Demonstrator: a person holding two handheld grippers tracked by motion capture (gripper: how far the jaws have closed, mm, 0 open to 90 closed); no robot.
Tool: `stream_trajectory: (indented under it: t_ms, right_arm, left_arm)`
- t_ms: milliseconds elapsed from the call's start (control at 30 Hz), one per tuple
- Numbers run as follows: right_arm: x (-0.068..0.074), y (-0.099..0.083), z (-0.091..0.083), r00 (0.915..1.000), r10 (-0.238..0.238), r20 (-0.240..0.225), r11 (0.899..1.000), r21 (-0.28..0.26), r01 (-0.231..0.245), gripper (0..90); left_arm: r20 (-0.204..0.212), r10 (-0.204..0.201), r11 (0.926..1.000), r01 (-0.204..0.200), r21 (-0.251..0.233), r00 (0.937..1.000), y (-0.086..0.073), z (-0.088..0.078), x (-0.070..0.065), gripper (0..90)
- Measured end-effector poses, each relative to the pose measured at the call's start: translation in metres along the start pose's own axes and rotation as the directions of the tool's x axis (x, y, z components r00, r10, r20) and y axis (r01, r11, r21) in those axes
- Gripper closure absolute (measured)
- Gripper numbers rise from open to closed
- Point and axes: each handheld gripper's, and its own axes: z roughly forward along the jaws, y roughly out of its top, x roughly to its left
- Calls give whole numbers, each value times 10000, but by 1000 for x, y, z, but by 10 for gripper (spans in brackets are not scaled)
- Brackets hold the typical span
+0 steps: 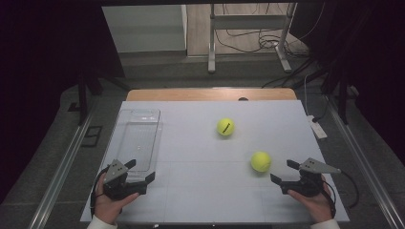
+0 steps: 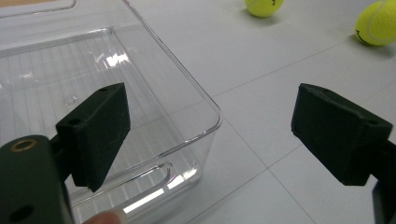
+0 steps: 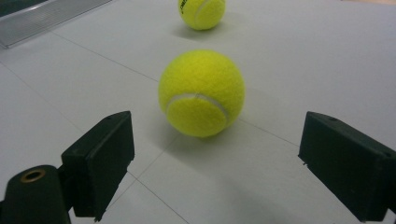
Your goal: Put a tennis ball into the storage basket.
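Note:
Two yellow tennis balls lie on the white table. The nearer ball (image 1: 261,161) (image 3: 201,92) rests just ahead of my right gripper (image 1: 282,171) (image 3: 215,168), which is open with nothing between its jaws. The farther ball (image 1: 225,127) (image 3: 201,11) sits toward the table's middle. My left gripper (image 1: 142,170) (image 2: 217,135) is open and hovers at the near right corner of a clear plastic tray (image 1: 125,143) (image 2: 205,100). One jaw is over the tray and the other over the bare table. In the left gripper view both balls (image 2: 264,5) (image 2: 377,25) appear far off at the top right.
The tray holds nothing and runs along the table's left side (image 3: 42,18). A wooden strip (image 1: 210,94) borders the table's far edge. Beyond the table are a metal stand (image 1: 248,28) and cables on the floor, with rails on both sides.

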Motion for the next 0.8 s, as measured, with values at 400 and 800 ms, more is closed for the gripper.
stream_trajectory:
  t_ms: [400,800]
  right_arm:
    - [-1,-1,-1,10000,-33,27,10000,-67,33,107]
    - [-6,-2,2,9998,176,-121,9998,-86,-177,109]
  left_arm:
    - [30,55,10000,-55,43,10000,0,1,-1,129]
    - [-49,27,10000,-28,-85,10000,3,-2,-3,128]
